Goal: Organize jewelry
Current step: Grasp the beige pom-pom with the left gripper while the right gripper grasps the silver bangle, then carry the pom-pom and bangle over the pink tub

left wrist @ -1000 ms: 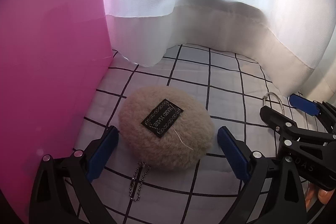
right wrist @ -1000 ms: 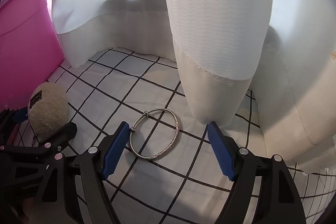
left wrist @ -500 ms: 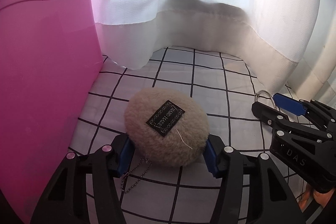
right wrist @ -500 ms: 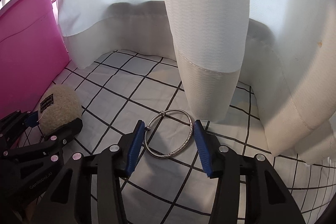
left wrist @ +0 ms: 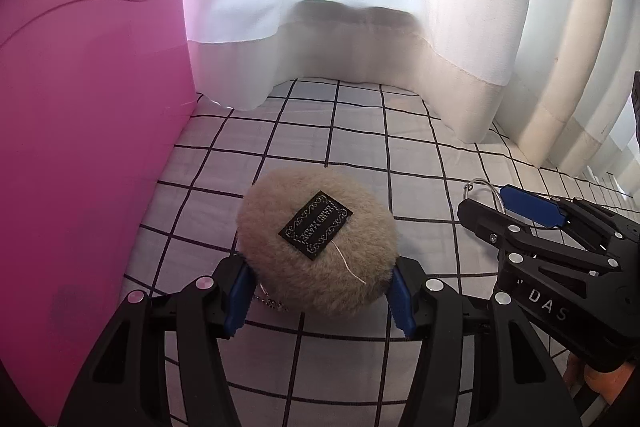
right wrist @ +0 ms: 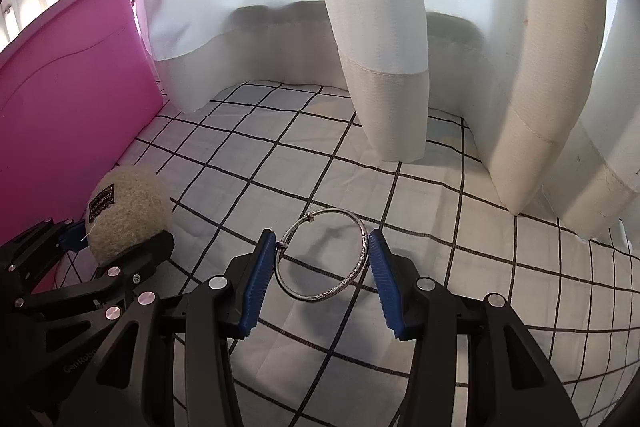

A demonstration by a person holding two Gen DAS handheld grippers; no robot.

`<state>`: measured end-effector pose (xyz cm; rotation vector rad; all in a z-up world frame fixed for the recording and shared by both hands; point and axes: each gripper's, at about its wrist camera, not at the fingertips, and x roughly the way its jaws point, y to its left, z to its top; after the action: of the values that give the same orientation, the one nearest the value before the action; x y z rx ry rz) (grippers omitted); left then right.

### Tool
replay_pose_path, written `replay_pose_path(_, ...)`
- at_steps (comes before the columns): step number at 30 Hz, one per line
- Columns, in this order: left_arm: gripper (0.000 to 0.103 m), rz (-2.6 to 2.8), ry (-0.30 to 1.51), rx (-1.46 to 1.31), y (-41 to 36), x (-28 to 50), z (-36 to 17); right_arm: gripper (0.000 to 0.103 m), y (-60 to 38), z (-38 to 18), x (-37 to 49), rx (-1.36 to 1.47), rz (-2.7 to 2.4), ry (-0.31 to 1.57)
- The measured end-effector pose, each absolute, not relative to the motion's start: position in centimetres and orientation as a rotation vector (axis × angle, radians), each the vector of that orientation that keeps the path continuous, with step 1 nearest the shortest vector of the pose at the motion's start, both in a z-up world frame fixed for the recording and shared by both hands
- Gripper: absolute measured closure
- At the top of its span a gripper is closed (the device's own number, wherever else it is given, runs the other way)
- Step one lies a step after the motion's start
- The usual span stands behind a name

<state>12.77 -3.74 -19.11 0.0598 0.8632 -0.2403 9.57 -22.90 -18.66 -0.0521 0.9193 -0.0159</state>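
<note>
The left claw (left wrist: 318, 297) is clenched on a beige fluffy pom-pom (left wrist: 318, 241), its blue pads pressed into the fur on both sides; the jaws closed in on it within the last second and have since held their width. The pom-pom bears a black sewn label (left wrist: 316, 225) on top, and a short bead chain (left wrist: 270, 303) hangs from beneath it by the left pad. In the right wrist view the right claw (right wrist: 322, 273) grasps a thin silver bangle (right wrist: 322, 255), one pad on each side of the ring; these jaws too have just drawn in onto it. The bangle appears lifted, since its shadow lies on the cloth below it, and it has a small bead near its top and an engraved stretch along its lower right. Both claws work over a white cloth with a black grid (right wrist: 440, 227); what lies under the cloth cannot be told. A pink plastic bin (left wrist: 88, 131) stands just left of the pom-pom, and white curtains (right wrist: 380, 27) hang down to the cloth behind. The two claws are near each other, the right one showing at the right edge of the left wrist view with the bangle's rim between its fingers.
</note>
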Motion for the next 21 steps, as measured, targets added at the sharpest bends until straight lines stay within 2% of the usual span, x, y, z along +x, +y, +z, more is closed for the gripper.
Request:
replay_pose_path(12,0.049,-0.293,0.863,0.061,-3.3,7.6,-16.3,0.056,-23.1,-15.8,3.3,-0.019,-0.075,0.901)
replay_pose_path(21,0.048,-0.387,0.760,0.061,-3.9,4.1,-10.1,0.056,-23.3,-10.3,-1.2,-0.015,-0.142,0.830)
